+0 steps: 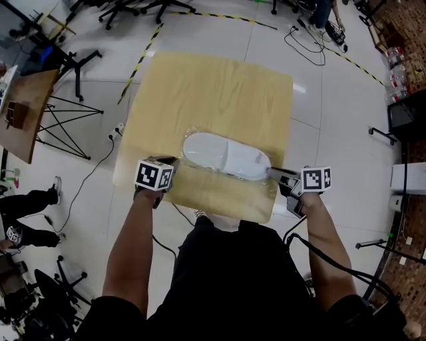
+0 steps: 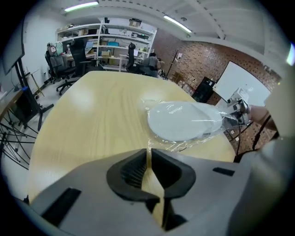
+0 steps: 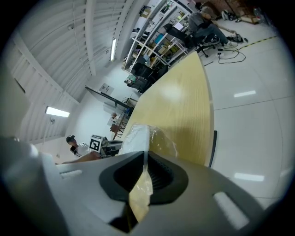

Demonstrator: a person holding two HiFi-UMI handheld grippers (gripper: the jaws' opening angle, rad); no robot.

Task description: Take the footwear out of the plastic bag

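A pair of white slippers point(image 1: 226, 156) lies inside a clear plastic bag point(image 1: 200, 172) on the light wooden table point(image 1: 206, 93), close to its near edge. My left gripper point(image 1: 174, 163) is at the bag's left end. In the left gripper view its jaws point(image 2: 149, 152) meet at the tips on the bag's crinkled edge point(image 2: 184, 144), with the slippers point(image 2: 184, 120) just beyond. My right gripper point(image 1: 276, 174) holds the bag's right end. In the right gripper view clear film runs between its jaws point(image 3: 145, 156), and the bagged slippers point(image 3: 133, 138) lie beyond.
The table's near edge point(image 1: 219, 212) is right by both grippers. Cables point(image 1: 313, 43) and office chairs point(image 1: 126, 8) are on the white floor behind. A wooden side table point(image 1: 23, 110) on a black frame stands at left, and a seated person's legs point(image 1: 26, 203) show beside it.
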